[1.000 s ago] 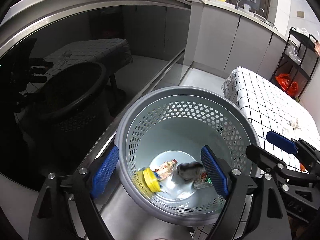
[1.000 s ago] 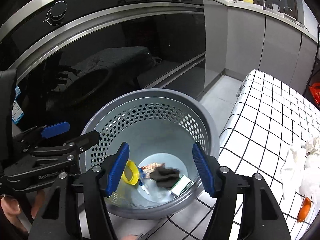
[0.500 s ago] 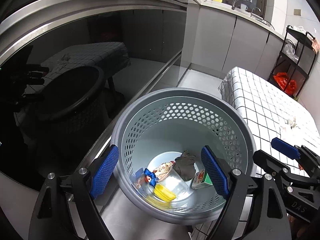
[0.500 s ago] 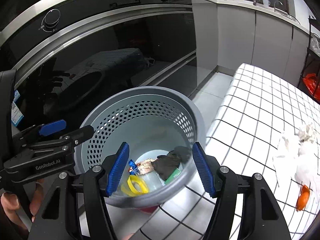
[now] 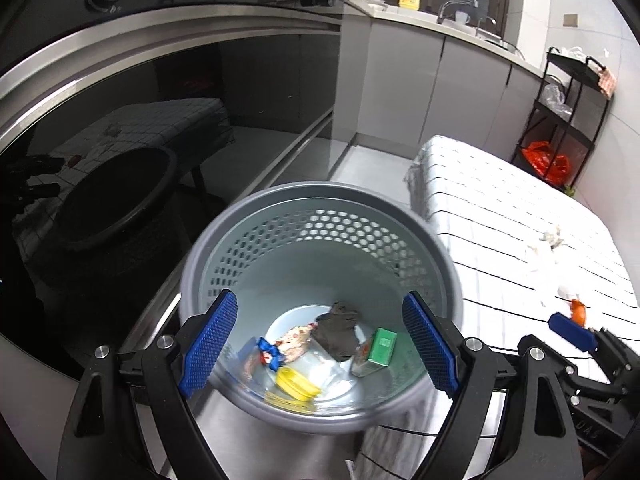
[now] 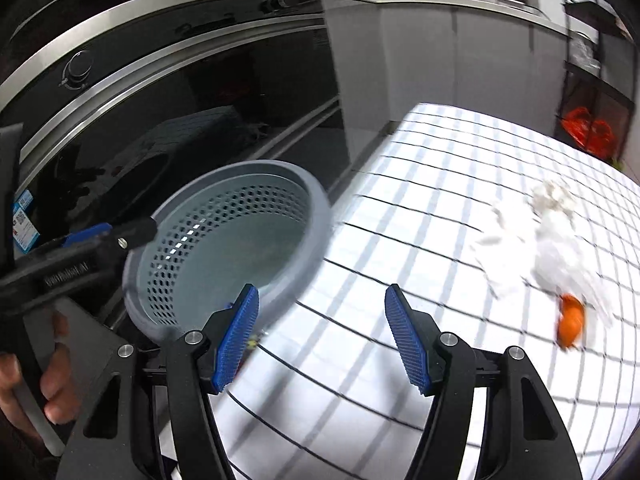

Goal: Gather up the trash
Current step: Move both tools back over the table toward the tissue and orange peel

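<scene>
Both wrist views downward, sharing basket [image 5: 320, 208]

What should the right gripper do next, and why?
Probably carry the right gripper onward to the crumpled white tissue and small orange scrap on the checked tablecloth: its jaws are open and empty, and that trash lies outside the grey perforated basket.

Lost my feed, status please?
Both grippers open, empty. Grey perforated bin holds trash. White crumpled tissue remains on checked tablecloth, path clear.
</scene>
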A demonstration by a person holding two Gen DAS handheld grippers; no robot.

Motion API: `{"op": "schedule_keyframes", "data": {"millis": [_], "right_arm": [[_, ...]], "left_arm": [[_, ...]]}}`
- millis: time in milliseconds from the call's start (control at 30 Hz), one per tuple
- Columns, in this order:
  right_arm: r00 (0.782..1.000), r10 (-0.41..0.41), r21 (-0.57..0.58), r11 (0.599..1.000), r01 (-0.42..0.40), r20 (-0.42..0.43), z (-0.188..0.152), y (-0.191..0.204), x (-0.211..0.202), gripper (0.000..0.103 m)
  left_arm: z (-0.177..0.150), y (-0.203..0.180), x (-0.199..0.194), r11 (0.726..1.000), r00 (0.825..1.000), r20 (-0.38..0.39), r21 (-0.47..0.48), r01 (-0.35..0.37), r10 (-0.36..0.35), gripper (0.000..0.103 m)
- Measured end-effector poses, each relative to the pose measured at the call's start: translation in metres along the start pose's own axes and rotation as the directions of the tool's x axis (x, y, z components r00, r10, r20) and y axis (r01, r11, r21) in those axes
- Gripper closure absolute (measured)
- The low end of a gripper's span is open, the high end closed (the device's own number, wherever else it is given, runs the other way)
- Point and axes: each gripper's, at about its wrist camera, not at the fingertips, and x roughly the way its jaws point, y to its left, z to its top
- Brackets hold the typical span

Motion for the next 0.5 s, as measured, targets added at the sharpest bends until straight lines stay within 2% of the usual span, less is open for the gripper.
{"op": "schedule_keyframes", "data": {"millis": [167,500], "right_arm": [[0.997,-0.072,0.057,0.996,0.071,0.022,-0.018,-0.036,-0.027,0.040],[0.973,-0.229,0.167,0.961,0.222,0.025,-0.032,-0.127,-0.070,0.040]], "left_arm": [[-0.005,-0.028,-0.010,0.999,1.000,0.021,0.044,0.021,-0.022,0.019],[-0.015,-0.086,-0.016,0.988,0.997,0.041,0.140,0.064,-0.070,0.017]]}}
